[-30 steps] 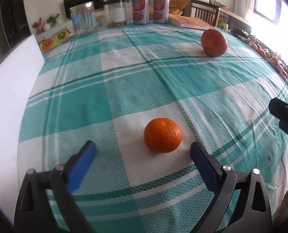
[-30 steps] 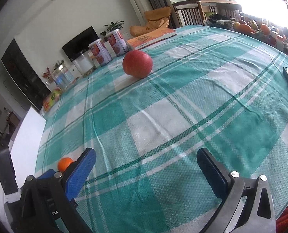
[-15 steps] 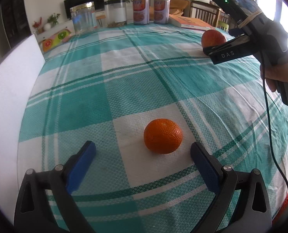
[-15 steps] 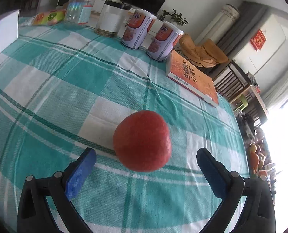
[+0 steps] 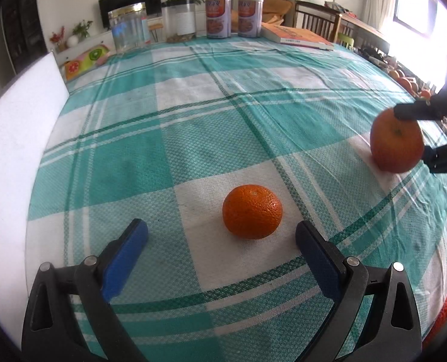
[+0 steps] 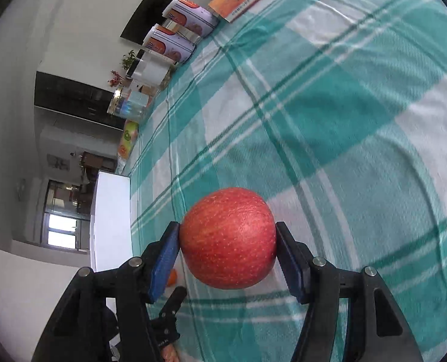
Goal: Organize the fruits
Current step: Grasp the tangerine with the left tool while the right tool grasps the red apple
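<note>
Table covered by a teal-and-white checked cloth (image 5: 193,126).

Right gripper (image 6: 228,241): jaws closing, both blue pads pressed against the sides of a red apple (image 6: 228,238). The apple sits squarely between the 2 fingers, gripped at its widest part. From the left wrist view the same apple (image 5: 395,141) shows at the right edge of the cloth, black fingers above and below it; whether its underside touches the cloth or hangs just clear, I cannot tell. The right wrist view is strongly rolled, the table running diagonally across it.

Left gripper (image 5: 221,250): fingers wide apart, holding nothing, poised low over the near part of the cloth. An orange (image 5: 252,211) rests on a white square of the cloth just ahead of the fingertips, nearer the right-hand pad, touching neither. Apple and orange lie well apart.

Far edge of the table: 2 cans with orange labels (image 5: 234,16) side by side, a clear jar with a gold lid (image 5: 129,27), a second container with a dark lid (image 5: 179,19), an orange-covered book (image 5: 297,34) lying flat. A white board (image 5: 12,150) runs along the left side of the table.
</note>
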`<state>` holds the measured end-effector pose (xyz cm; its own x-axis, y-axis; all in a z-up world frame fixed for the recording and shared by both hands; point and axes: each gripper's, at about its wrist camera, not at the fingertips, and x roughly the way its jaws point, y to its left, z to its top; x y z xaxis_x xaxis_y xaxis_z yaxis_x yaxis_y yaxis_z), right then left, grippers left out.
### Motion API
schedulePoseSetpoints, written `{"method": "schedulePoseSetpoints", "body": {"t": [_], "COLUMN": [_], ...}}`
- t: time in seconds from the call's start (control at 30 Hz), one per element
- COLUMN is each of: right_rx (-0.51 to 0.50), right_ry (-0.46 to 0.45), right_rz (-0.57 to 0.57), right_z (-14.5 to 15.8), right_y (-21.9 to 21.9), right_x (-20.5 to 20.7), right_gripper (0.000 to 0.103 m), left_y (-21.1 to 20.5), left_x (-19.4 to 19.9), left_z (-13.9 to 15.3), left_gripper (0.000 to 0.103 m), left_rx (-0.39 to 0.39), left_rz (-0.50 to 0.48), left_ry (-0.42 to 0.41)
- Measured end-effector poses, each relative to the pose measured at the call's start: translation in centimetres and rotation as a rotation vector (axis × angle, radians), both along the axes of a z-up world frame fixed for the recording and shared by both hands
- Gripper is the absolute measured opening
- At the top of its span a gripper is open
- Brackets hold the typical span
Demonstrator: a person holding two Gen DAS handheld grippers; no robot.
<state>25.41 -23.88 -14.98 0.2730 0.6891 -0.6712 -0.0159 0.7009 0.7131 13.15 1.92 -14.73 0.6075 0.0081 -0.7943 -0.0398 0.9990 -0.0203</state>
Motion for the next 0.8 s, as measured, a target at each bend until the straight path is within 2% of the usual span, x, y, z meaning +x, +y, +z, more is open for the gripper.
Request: {"method": "schedulePoseSetpoints", "body": {"t": [0.07, 0.1, 0.17, 0.23, 0.4, 0.47, 0.53, 0.57, 0.7, 0.77, 0.8], "right_rx": [-0.003, -0.024, -0.059, -0.034, -0.089, -0.136, -0.226, -0.278, -0.489, -0.534, -0.547], "right_ry": [-0.024, -0.041, -0.065, -0.084, -0.135, -0.194, -0.260, -0.288, -0.366, -0.372, -0.373], "right_rz": [-0.048, -0.085, -0.137, -0.157, -0.140, -0.153, -0.158, -0.144, -0.028, 0.029, 0.048], "right_z": [-0.1, 0.0, -0.1, -0.5, 0.9, 2.1, 3.2, 3.5, 3.9, 3.7, 3.6], "right_y": [-0.8, -1.3, -2.1, -2.7, -2.3, -2.8, -3.0, -3.1, -1.9, -1.2, -1.0], "right_x": [-1.2, -1.6, -2.0, -2.0, -2.3, -3.6, -5.7, -6.9, -10.1, -10.2, -10.0], "right_gripper": [0.067, 0.074, 0.075, 0.075, 0.076, 0.081, 0.090, 0.091, 0.092, 0.092, 0.092], "left_y": [0.0, 0.0, 0.1, 0.0, 0.2, 1.1, 2.6, 3.2, 3.2, 2.5, 2.0], "left_x": [0.0, 0.0, 0.0, 0.0, -0.1, -0.5, -1.2, -1.5, -1.7, -0.9, -0.5], "left_z": [0.0, 0.0, 0.0, 0.0, 0.0, 0.4, 0.6, 0.7, 1.0, 1.0, 1.0], "left_gripper": [0.099, 0.099, 0.099, 0.099, 0.099, 0.099, 0.099, 0.098, 0.097, 0.096, 0.089], "left_rx": [0.000, 0.000, 0.000, -0.001, -0.019, -0.107, -0.229, -0.258, -0.200, -0.161, -0.144], "left_rz": [0.000, -0.001, -0.003, -0.004, -0.012, -0.047, -0.061, -0.055, -0.051, -0.049, -0.050], "left_ry": [0.000, 0.000, 0.000, 0.000, -0.002, -0.027, -0.050, -0.055, -0.073, -0.064, -0.061]}}
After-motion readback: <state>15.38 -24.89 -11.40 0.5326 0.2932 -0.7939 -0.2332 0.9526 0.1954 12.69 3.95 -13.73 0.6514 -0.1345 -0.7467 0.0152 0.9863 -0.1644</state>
